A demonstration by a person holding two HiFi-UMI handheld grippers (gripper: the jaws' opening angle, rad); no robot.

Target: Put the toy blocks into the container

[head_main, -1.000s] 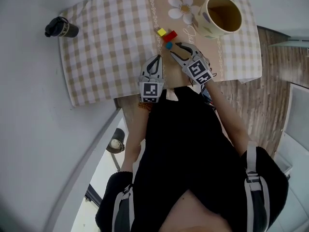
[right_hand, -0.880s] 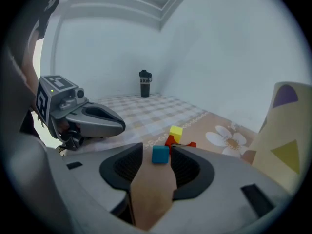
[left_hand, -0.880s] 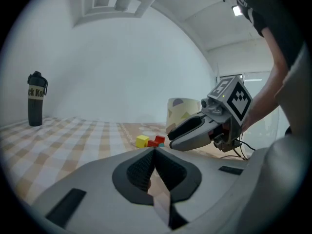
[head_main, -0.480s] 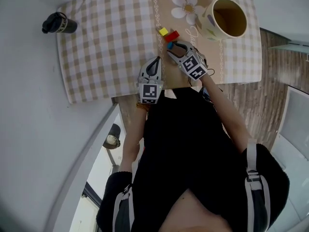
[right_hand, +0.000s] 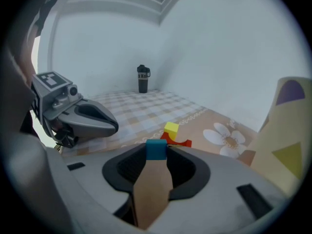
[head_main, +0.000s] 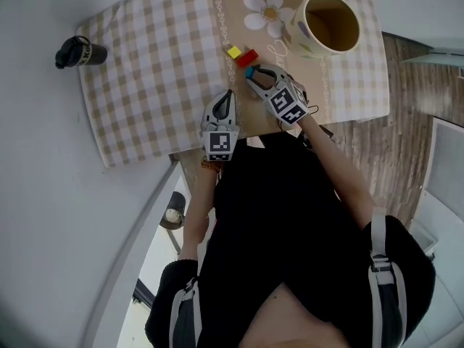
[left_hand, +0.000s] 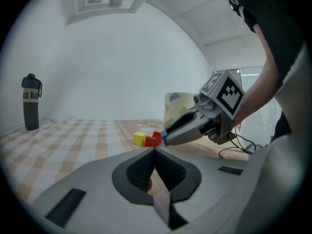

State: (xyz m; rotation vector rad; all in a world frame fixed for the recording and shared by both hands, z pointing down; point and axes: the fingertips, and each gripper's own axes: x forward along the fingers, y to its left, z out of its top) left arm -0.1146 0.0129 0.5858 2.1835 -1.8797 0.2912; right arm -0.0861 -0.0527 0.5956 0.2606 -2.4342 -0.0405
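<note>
A blue block point(head_main: 249, 72) sits between the jaws of my right gripper point(head_main: 253, 75), which are closing with both pads against its sides; the right gripper view shows the block point(right_hand: 156, 149) at the jaw tips. Just beyond it on the tan runner lie a red block point(head_main: 246, 56) and a yellow block point(head_main: 233, 51), touching each other. The container, a large cream mug point(head_main: 326, 24) with coloured patches, stands to the right at the back. My left gripper point(head_main: 229, 94) rests to the left near the table's front edge, jaws together and empty.
A dark bottle point(head_main: 72, 52) stands upright at the table's far left corner. The checked cloth point(head_main: 159, 64) covers the table; its front edge runs just under both grippers. Wooden floor point(head_main: 377, 151) lies to the right.
The right gripper has moved forward and left up to the blocks, and the blue block now sits between its jaws. The left gripper has barely moved.
</note>
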